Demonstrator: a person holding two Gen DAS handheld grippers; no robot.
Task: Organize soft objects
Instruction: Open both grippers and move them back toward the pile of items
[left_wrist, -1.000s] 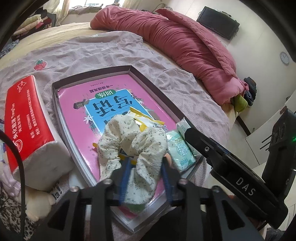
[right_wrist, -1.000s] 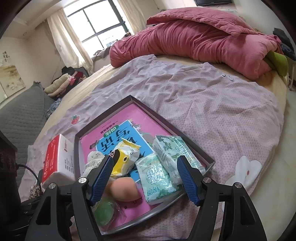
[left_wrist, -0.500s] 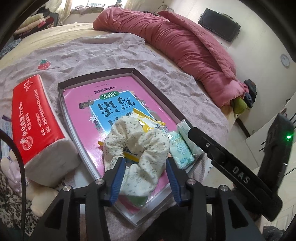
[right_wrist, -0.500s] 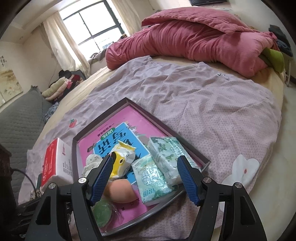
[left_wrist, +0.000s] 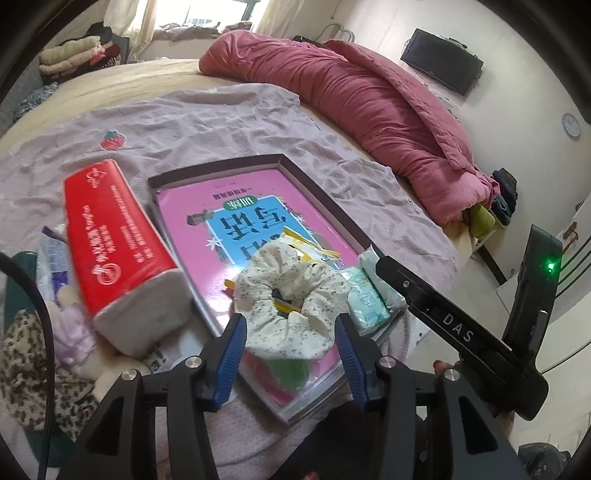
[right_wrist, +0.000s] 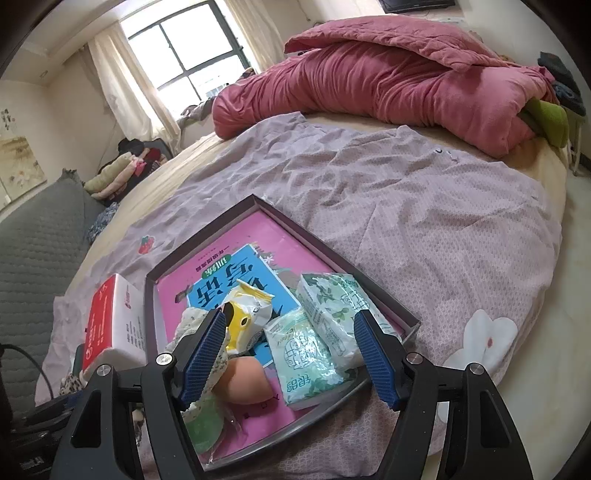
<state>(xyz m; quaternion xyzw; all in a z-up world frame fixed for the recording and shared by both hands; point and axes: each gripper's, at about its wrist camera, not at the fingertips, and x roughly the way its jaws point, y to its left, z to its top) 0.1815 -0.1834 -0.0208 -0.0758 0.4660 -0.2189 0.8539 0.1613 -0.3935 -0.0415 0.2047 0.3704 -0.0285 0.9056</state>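
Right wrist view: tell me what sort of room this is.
A lived-in bedroom, most likely: a bed with a bunched pink duvet, folded clothes stacked near a curtained window.

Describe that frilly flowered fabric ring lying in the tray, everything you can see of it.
The scrunchie is a puffy ring of cream cloth printed with tiny dark flowers, gathered into ruffles around a small middle hole. It looks soft and thin. It lies flat in the tray, resting on a yellow packet and partly covering a green item at the near edge. The left tool straddles it, jaws opening, pads off the cloth. In the right wrist view it is mostly hidden behind a finger.
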